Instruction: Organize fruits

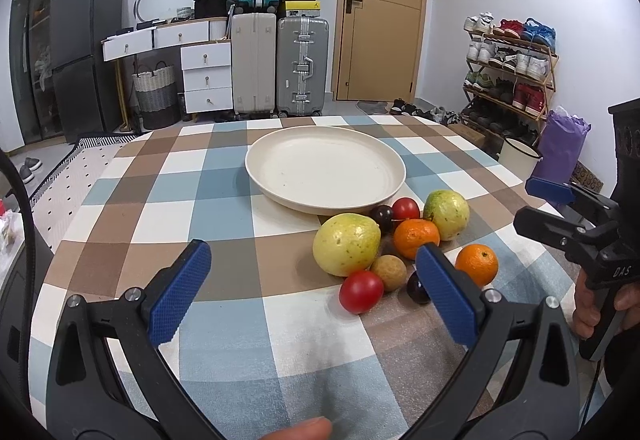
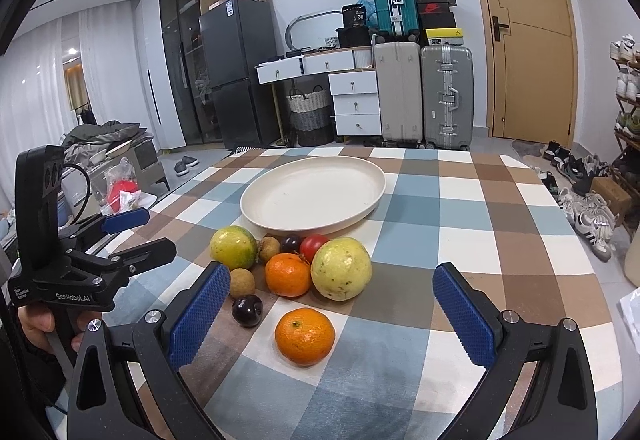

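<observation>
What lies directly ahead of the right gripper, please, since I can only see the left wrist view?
Observer: The right gripper is open, and a lone orange sits untouched on the checked cloth in front of the gap between its fingers.
Operator: Thank you. Is there only one small brown fruit in the pile?
Observer: No, a second brown fruit sits behind the greenish fruit, which hides it from you.
Operator: And the dark fruit behind my left gripper's finger?
Observer: That dark fruit lies whole on the cloth, apart from the lone orange.
</observation>
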Demonstrator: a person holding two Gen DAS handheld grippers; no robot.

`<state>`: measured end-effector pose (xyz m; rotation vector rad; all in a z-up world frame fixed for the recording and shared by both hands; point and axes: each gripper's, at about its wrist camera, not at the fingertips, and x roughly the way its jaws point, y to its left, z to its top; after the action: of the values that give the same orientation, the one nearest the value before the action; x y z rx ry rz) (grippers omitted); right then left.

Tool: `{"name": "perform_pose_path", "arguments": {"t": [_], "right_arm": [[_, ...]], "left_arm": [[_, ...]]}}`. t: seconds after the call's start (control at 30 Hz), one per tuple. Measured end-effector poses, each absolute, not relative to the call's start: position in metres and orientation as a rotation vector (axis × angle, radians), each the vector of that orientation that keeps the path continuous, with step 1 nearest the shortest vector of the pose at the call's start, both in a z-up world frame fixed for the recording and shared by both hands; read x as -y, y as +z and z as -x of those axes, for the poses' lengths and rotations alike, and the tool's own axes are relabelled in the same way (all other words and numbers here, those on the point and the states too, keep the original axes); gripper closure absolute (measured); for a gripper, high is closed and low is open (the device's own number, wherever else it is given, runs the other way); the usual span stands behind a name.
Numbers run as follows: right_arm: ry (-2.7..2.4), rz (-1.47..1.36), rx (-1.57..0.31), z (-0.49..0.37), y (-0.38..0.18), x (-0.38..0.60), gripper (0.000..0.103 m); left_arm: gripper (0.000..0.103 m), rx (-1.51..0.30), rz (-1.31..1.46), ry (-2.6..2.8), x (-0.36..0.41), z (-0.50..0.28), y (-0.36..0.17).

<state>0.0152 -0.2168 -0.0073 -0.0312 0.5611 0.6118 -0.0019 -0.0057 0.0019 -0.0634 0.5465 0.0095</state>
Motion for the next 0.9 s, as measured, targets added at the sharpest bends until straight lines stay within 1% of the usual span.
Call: {"name": "perform_pose_path", "arguments": {"t": [0.57, 0.9], "right_arm": [[0.565, 0.023, -0.642, -0.031, -0.014, 0.217, 0.0], [0.54, 0.024, -0.793, -0.042, -0.033, 0.215, 0.0]], "left_arm": [[0.001, -0.588, 0.088, -0.006, 0.007, -0.002, -0.004], [0.001, -0.652, 0.11, 0.004, 0.0, -0.014, -0.009]]}}
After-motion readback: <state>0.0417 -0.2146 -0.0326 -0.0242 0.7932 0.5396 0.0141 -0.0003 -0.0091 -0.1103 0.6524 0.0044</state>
